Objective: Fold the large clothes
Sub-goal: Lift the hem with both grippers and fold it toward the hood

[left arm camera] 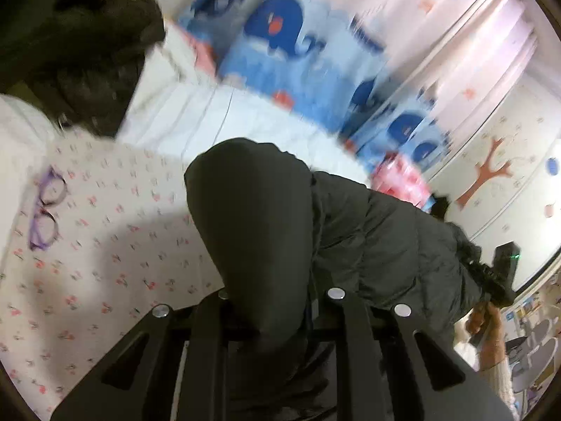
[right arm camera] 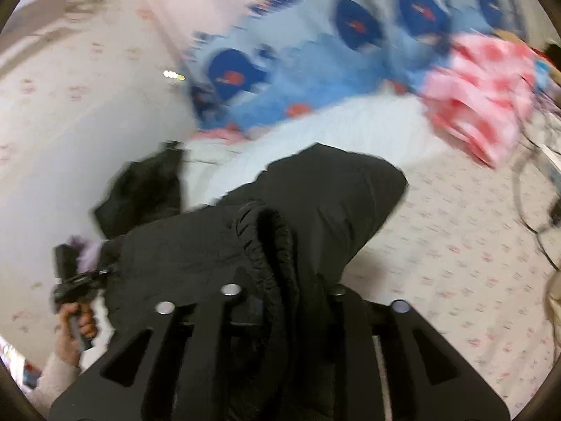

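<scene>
Clearly, both views are blurred by motion, so fine detail is lost. In the left wrist view the left gripper [left arm camera: 277, 301] has its jaws drawn close together and pinching the black padded jacket [left arm camera: 368, 231]. The cloth covers the fingertips completely, so the pads themselves cannot be seen. The jacket hangs lifted above the bed sheet [left arm camera: 105, 245], which is pale with small pink flowers, and it stretches to the right toward the other gripper, which shows only small at the edge with the person's hand [left arm camera: 485, 319] under it.

In the right wrist view the right gripper [right arm camera: 280, 294] also has its jaws nearly together, clamped on a gathered black hem of the same jacket. Again the fabric hides the fingertips. At the left edge the other gripper and a hand [right arm camera: 75, 329] holding it are partly cut off.

Purple glasses [left arm camera: 47, 207] lie on the sheet at the left. A dark furry mass [left arm camera: 87, 52] at the upper left is too blurred to identify. Behind are a blue whale-print blanket [left arm camera: 280, 45] and pink folded cloth [right arm camera: 484, 105], both smeared.
</scene>
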